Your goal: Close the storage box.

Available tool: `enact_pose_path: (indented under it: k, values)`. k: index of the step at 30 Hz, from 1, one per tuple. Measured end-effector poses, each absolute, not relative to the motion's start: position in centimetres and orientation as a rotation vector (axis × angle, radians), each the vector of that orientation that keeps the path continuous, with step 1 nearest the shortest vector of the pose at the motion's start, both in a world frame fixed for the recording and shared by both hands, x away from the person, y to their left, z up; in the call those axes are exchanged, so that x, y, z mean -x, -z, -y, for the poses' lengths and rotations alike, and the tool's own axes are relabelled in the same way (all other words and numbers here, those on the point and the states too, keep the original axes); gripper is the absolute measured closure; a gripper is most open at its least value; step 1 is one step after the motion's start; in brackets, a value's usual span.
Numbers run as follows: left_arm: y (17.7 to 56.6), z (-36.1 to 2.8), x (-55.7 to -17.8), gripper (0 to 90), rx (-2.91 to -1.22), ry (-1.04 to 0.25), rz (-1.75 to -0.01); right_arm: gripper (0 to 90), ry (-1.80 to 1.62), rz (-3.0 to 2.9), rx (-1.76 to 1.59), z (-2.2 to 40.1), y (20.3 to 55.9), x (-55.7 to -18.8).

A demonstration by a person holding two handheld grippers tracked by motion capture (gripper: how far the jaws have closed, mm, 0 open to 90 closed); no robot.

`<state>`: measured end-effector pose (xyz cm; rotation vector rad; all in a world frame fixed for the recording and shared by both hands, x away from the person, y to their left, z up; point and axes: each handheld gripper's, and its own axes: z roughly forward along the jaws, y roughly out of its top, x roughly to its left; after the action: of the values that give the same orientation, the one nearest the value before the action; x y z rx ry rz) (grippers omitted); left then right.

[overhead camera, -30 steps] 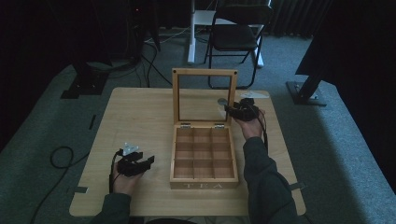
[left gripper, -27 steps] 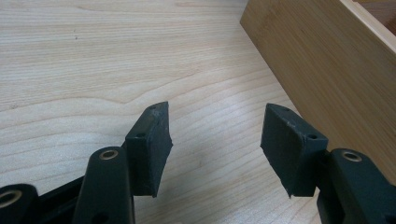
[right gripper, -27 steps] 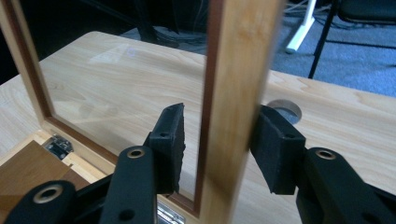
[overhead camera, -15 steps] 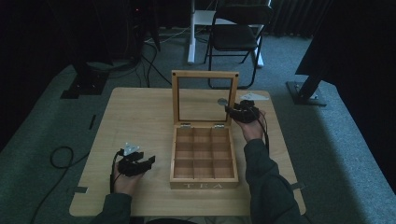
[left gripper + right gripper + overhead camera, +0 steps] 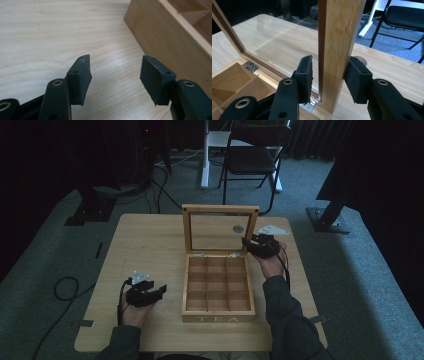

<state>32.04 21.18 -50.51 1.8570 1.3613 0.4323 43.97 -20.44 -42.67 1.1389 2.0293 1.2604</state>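
Wooden tea box (image 5: 218, 292) sits mid-table (image 5: 145, 245), nearer the front edge, lid (image 5: 220, 227) standing upright, its nine compartments all bare. Right gripper (image 5: 254, 246) straddles the lid's right frame; its own view shows the jaws (image 5: 329, 78) not quite closed on the wood. Left gripper (image 5: 150, 295) rests left of the box, jaws (image 5: 115, 77) wide apart, holding nothing.

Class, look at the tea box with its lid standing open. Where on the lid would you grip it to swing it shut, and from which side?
Probably the lid's right upright rail, from the box's right: it is a flat wooden bar, narrow enough for the jaws to straddle. The right gripper sits astride it there, one pad on the glass side, one outside. Higher up the rail, farther from the hinges, should swing easier.
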Motion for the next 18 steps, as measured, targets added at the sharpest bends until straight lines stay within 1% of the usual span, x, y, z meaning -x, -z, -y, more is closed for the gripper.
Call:
enact_pose_path:
  k: [6, 18]
  values:
    - [48.9, -20.8, -33.0, 43.3, -1.856, -0.451, -1.332, 58.1, -1.268, -2.02, -1.138, 20.5, 42.6, -43.5]
    - [45.8, -19.0, -35.6, 49.7, -1.828, -0.431, -1.279, 55.1, -1.278, -2.017, -1.124, 20.4, 42.6, -42.6]
